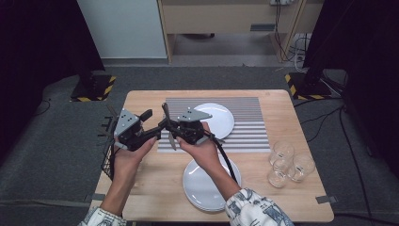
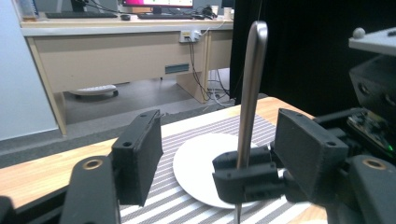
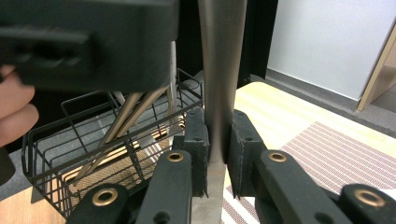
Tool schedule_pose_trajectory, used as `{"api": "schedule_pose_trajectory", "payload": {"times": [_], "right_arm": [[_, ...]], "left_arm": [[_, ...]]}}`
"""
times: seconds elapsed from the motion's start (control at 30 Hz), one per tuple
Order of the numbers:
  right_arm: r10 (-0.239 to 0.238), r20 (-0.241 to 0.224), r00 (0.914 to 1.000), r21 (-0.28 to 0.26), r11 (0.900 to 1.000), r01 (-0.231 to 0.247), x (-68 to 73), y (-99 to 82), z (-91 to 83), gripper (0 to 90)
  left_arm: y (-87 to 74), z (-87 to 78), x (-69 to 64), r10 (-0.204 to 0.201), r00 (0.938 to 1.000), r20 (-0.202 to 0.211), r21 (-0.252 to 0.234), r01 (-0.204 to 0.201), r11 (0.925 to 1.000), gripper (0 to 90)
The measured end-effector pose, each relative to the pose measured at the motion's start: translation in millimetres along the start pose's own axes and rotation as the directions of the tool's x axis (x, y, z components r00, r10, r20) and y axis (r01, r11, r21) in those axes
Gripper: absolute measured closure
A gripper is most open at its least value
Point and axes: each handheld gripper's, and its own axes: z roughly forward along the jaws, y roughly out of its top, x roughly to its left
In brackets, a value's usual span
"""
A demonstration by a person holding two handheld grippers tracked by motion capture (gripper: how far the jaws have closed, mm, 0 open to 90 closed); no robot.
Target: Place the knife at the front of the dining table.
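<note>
Jaws of the right gripper [image 3: 217,154] clamped a metal utensil [image 3: 219,70], probably a knife, upright above the striped placemat [image 1: 244,127]; the left gripper [image 2: 219,154] stood open around it, apparently handing it across.

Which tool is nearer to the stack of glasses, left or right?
Right. The right tool sits over the mat's near edge, holding a piece of cutlery; the left tool is farther from the glasses, toward the table's left edge.

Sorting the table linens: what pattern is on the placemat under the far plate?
The placemat has grey and white stripes, clearest in the high view.
</note>
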Motion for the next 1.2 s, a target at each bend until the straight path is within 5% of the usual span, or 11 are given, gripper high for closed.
{"api": "schedule_pose_trajectory", "payload": {"times": [0.47,1.2], "right_arm": [[0.029,0.01,0.9995,-0.011,0.9995,-0.029,-4.9,3.5,-4.1,79.6],[0.023,0.03,0.9993,-0.009,0.9997,-0.023,-7.2,9.4,-4.5,79.6]], "left_arm": [[-21.5,-0.4,-12.0,0.065,0.9979,0.0,-0.006,-0.065,0.9979,23.5],[-65.3,9.5,-9.3,0.034,0.9994,-0.003,0.041,-0.034,0.9986,24.1]]}}
